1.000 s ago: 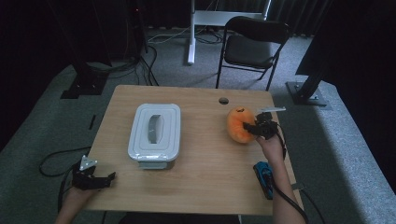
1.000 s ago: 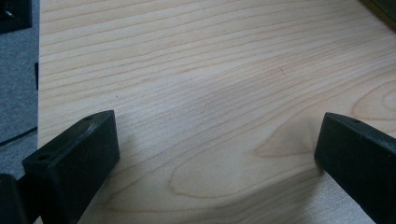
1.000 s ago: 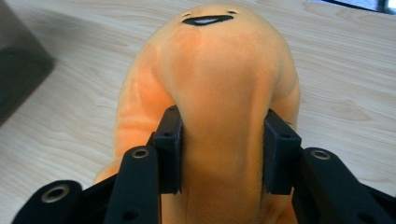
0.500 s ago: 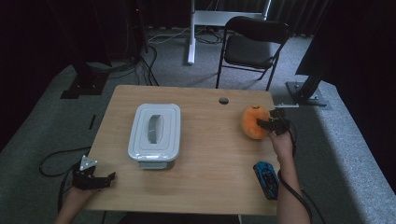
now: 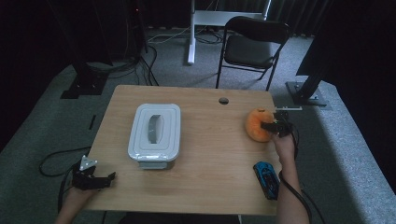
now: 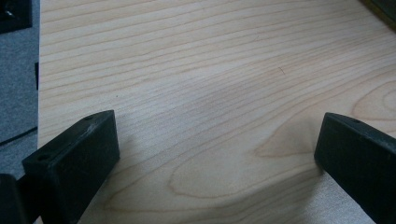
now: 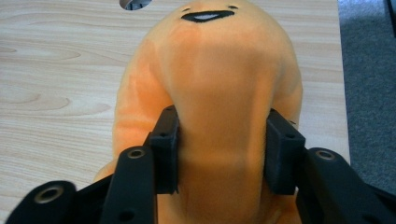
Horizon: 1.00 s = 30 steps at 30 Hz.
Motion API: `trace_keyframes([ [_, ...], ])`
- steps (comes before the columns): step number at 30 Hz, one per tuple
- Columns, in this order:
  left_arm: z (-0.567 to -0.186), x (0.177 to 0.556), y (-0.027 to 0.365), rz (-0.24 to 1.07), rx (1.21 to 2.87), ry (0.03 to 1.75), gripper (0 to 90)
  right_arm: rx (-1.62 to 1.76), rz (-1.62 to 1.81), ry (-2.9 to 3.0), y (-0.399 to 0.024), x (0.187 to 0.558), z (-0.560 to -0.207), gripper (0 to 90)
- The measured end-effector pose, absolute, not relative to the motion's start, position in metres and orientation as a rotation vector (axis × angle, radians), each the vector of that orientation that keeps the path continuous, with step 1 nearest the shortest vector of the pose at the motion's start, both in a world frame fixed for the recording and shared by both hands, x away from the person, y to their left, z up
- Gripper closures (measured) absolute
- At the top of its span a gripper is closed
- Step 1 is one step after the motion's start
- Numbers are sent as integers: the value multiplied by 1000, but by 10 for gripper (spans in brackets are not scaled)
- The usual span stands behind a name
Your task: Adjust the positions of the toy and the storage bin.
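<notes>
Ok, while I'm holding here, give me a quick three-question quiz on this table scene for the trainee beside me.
1. What is between the fingers of the right gripper?
2. True or false: the white box has its lid off.
3. What lies on the table beside the person's right forearm? A: a blue toy car; B: a mug; C: a spoon.

Key
1. The orange plush toy. The fingers press on its sides and have just been opening a little, with the toy between them.
2. False: the lid is on.
3. A
</notes>
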State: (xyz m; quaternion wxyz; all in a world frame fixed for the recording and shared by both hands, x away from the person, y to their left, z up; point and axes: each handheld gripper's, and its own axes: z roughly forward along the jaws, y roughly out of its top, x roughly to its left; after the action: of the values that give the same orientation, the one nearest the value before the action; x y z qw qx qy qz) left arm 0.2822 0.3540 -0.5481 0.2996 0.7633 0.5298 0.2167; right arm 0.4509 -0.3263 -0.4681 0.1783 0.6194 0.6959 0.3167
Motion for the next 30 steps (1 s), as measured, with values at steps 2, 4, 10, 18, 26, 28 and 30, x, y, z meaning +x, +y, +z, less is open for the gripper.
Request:
trace_keyframes([
  [2,-548,282,354,576,2026,1407,3,1756,895,1973,-327,450,-467,474],
  [4,-548,282,354,576,2026,1407,3,1760,900,1976,-327,450,-467,448],
  [10,-548,282,354,576,2026,1408,3,1746,885,1976,-326,448,-466,349],
  [18,-548,282,354,576,2026,1407,3,1742,948,1934,-332,437,-461,297],
  [26,-548,282,354,576,2026,1408,3,1700,989,1944,-333,423,-452,232],
  [28,-548,282,354,576,2026,1408,3,1689,984,1957,-331,420,-451,215],
  [30,-548,282,354,576,2026,1408,3,1687,987,1960,-330,418,-451,198],
])
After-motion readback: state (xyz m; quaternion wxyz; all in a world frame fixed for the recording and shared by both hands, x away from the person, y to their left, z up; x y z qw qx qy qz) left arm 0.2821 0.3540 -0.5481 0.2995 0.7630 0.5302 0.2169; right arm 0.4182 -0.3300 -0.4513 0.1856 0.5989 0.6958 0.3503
